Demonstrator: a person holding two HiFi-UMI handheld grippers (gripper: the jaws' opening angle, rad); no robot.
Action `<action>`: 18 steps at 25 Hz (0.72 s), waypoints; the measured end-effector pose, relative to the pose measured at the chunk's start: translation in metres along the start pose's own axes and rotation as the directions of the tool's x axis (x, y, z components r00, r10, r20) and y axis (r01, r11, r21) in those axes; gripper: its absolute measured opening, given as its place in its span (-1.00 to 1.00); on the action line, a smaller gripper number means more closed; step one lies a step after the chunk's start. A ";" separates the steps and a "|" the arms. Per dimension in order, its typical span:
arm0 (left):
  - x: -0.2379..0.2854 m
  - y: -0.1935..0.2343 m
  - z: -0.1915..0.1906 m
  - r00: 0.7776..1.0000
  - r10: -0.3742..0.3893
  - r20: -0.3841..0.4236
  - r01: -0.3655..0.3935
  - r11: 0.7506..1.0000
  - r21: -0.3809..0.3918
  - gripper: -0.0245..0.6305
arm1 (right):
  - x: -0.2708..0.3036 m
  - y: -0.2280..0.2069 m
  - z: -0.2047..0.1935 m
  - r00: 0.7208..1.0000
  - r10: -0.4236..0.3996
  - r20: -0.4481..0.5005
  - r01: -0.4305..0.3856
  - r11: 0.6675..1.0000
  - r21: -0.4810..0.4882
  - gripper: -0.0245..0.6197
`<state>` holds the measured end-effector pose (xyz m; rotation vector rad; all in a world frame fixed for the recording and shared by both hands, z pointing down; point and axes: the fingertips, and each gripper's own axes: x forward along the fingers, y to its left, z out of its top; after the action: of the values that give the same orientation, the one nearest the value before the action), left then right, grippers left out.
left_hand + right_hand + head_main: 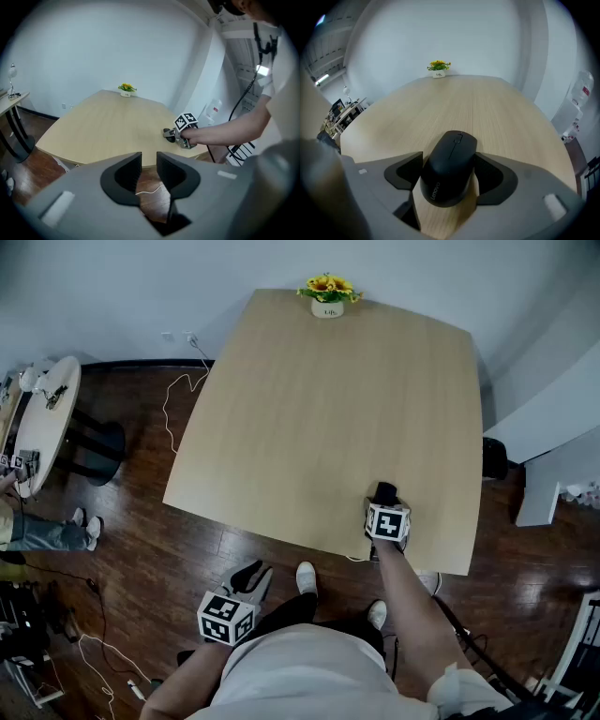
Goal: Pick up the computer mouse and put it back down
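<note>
A black computer mouse (450, 166) lies lengthways between the jaws of my right gripper (449, 174), and both pads press on its sides. In the head view the mouse (384, 493) sits near the front right edge of the light wooden table (319, 409), just ahead of the right gripper (385, 501). Whether it rests on the wood or hangs just above it I cannot tell. My left gripper (251, 574) hangs below the table's front edge over the floor. In the left gripper view its jaws (149, 165) stand a little apart with nothing between them.
A white pot of yellow flowers (327, 294) stands at the table's far edge. A white cable (178, 399) trails over the dark wood floor to the left. A round side table (42, 418) and another person's feet (84, 526) are at the far left.
</note>
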<state>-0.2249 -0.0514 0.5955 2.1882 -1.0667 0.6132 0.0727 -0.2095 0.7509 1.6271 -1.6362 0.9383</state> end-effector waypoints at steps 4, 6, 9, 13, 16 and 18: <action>0.001 -0.002 0.004 1.000 -0.009 0.008 0.009 1.000 0.004 -0.70 | -0.002 0.000 -0.002 1.000 0.026 -0.013 -0.026 1.000 -0.013 0.11; 0.003 -0.004 0.006 1.000 -0.015 0.013 0.015 1.000 0.008 -0.70 | -0.006 0.001 -0.002 0.999 0.043 -0.009 -0.043 0.999 -0.014 0.09; 0.007 -0.008 0.008 0.999 -0.027 0.018 0.027 1.000 0.014 -0.70 | -0.018 0.003 0.001 0.998 0.069 0.015 -0.069 0.997 -0.039 0.07; 0.015 -0.018 0.012 0.998 -0.054 0.027 0.053 0.998 0.026 -0.70 | -0.042 0.003 0.001 0.993 0.108 0.045 -0.106 0.993 -0.047 0.06; 0.022 -0.029 0.014 0.996 -0.077 0.034 0.076 0.996 0.037 -0.70 | -0.076 0.002 0.001 0.986 0.151 0.075 -0.147 0.987 -0.062 0.06; 0.028 -0.036 0.017 0.995 -0.092 0.036 0.091 0.995 0.043 -0.70 | -0.105 -0.002 0.002 0.979 0.178 0.096 -0.171 0.982 -0.075 0.06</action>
<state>-0.1775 -0.0601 0.5894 2.2792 -0.9751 0.5591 0.0778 -0.1542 0.6614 1.5284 -1.8851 0.8882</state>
